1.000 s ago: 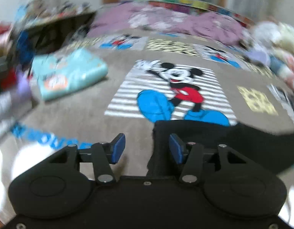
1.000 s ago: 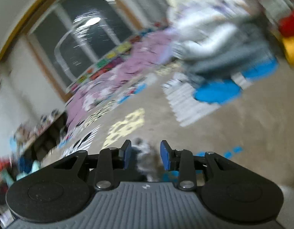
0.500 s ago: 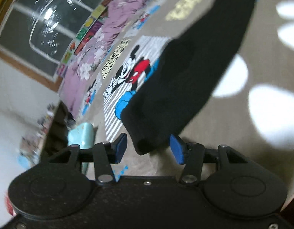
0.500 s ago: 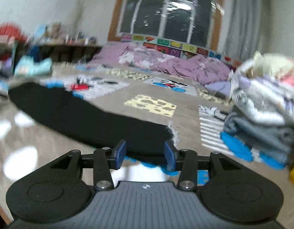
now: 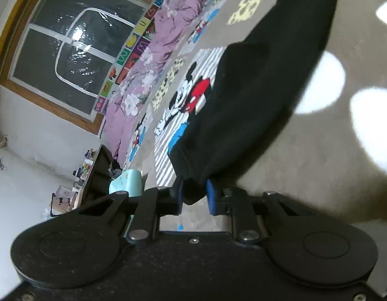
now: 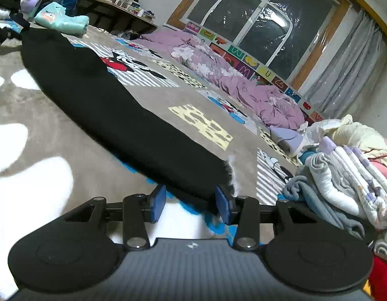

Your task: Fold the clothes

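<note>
A long black garment (image 6: 113, 105) lies stretched across the grey Mickey Mouse rug (image 6: 55, 135). In the left wrist view it (image 5: 243, 105) runs from the top right down to my left gripper (image 5: 193, 195), which is shut on one end of it. My right gripper (image 6: 191, 203) is open, its blue pads on either side of the garment's other end, which has a frayed whitish edge (image 6: 231, 165). The left gripper's end shows far left in the right wrist view.
A stack of folded clothes and blankets (image 6: 344, 175) stands at the right. A folded teal garment (image 6: 60, 20) lies at the far left by a low dark shelf. A purple quilt (image 6: 231, 75) runs along the window wall.
My left gripper has closed on the garment's end. My right gripper has moved closer to the other end and stays open. The left camera has tilted further.
</note>
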A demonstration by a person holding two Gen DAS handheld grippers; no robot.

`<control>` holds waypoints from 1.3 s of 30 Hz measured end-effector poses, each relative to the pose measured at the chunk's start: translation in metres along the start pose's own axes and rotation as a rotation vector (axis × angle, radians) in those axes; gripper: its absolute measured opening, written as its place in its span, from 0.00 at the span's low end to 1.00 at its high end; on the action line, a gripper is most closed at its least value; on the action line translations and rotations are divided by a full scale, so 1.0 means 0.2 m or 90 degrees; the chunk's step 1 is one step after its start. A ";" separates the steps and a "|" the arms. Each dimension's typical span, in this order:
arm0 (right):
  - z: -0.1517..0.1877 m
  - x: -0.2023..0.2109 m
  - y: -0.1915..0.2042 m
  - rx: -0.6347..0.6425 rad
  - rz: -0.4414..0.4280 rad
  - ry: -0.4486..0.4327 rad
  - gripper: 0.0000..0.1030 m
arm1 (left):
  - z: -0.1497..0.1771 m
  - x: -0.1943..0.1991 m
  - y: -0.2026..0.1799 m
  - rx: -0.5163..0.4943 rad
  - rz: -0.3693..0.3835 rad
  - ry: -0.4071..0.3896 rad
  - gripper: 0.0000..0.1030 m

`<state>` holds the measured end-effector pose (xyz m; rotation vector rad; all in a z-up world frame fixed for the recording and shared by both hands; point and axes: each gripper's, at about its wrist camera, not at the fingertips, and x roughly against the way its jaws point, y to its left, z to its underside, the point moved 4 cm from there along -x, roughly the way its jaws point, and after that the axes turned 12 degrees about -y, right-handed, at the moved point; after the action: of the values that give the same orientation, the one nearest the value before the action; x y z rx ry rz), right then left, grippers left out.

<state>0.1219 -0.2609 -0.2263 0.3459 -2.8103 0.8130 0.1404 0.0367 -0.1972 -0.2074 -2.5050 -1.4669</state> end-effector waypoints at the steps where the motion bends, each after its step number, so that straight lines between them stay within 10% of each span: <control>1: 0.00 0.00 0.00 0.002 -0.001 0.001 0.43 | 0.00 -0.01 0.00 -0.002 -0.002 -0.003 0.17; 14: -0.03 -0.04 0.00 -0.001 -0.017 -0.019 0.38 | -0.12 0.00 0.24 0.193 -0.019 -0.062 0.13; 20: -0.04 -0.06 -0.04 -0.033 -0.018 -0.010 0.05 | -0.15 -0.03 0.32 0.280 -0.027 -0.076 0.12; 39: -0.32 -0.41 -0.43 -0.096 -0.001 -0.037 0.04 | -0.14 -0.51 0.59 0.492 0.026 -0.035 0.11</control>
<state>0.2315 -0.2822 -0.1505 0.3523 -2.9022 0.5943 0.2694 0.0692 -0.1126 -0.1526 -2.8686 -0.3997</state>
